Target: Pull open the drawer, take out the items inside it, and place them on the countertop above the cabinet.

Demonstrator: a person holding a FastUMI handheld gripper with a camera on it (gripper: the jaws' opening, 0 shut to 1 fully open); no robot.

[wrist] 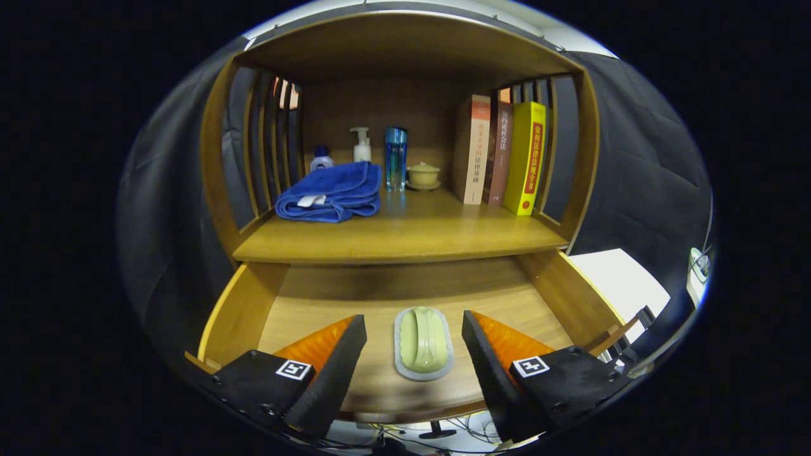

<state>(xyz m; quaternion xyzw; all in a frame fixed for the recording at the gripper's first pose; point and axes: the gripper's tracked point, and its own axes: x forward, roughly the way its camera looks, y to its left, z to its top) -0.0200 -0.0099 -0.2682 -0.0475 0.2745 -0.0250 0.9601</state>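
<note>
Gripper view: gripper (414, 345) seen with fingers spread wide, nothing held. Soap dish (424, 343) with a green bar lies between the fingers, touched by neither, lying flat on the floor of the drawer (329, 297), which is already pulled out. Risks judged: dish may be pushed sideways or tipped if one finger lands first; bar could be squeezed off a shallow dish; the closing fingers could be caught on the drawer bottom. Worktop (405, 234) is found at 12 o'clock beyond the fingers, above the drawer. Blue towel (329, 190) sits at 11 o'clock, bottles behind it; books (507, 155) at 1 o'clock.
</note>
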